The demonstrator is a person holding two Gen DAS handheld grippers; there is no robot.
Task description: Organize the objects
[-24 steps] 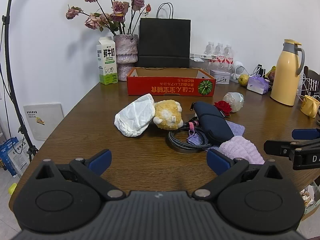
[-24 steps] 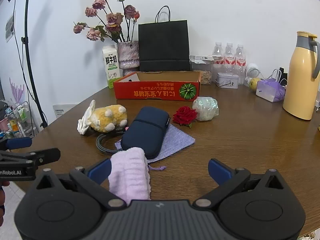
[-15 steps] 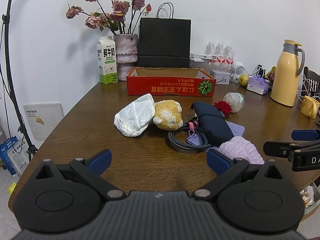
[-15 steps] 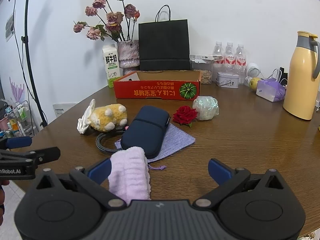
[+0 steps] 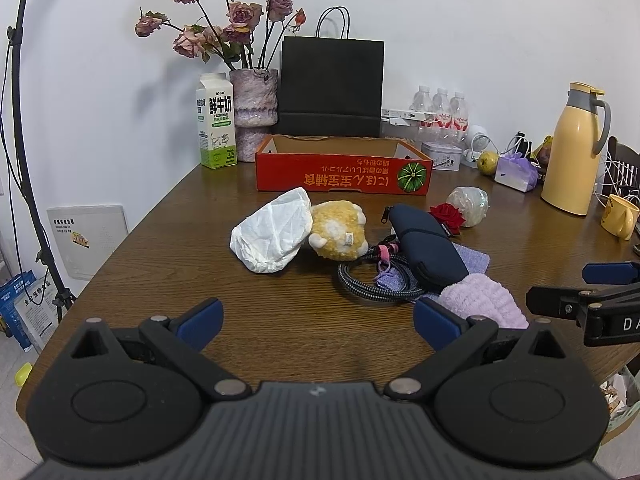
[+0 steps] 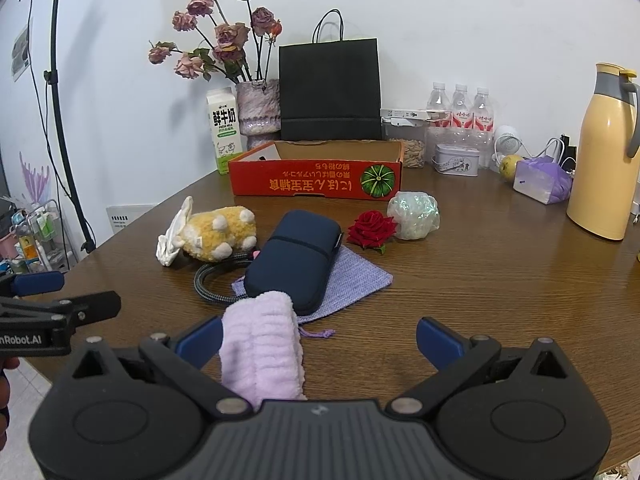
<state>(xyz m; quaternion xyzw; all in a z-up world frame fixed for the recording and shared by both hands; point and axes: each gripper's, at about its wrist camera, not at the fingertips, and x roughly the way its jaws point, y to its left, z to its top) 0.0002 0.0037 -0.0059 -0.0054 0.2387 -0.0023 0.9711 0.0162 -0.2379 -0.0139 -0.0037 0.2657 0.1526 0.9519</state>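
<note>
Loose items lie in a cluster on the brown table: a white crumpled bag (image 5: 276, 234), a yellow plush toy (image 5: 340, 236), a coiled black cable (image 5: 368, 280), a navy pouch (image 6: 298, 258) on a lilac cloth bag (image 6: 356, 276), a red rose (image 6: 372, 230), a clear wrapped ball (image 6: 414, 216) and a lilac towel (image 6: 260, 350). An open red cardboard box (image 5: 344, 174) stands behind them. My left gripper (image 5: 318, 320) hovers open over bare wood near the front edge. My right gripper (image 6: 320, 342) is open too; the towel lies just inside its left finger, untouched by the right.
Along the back wall stand a milk carton (image 5: 215, 126), a vase of dried roses (image 5: 256, 100), a black paper bag (image 5: 330, 88), water bottles (image 6: 460, 110) and a tin (image 6: 456, 160). A yellow thermos (image 6: 604, 152) and a yellow mug (image 5: 620, 216) stand at the right. A light stand (image 5: 24, 128) rises left.
</note>
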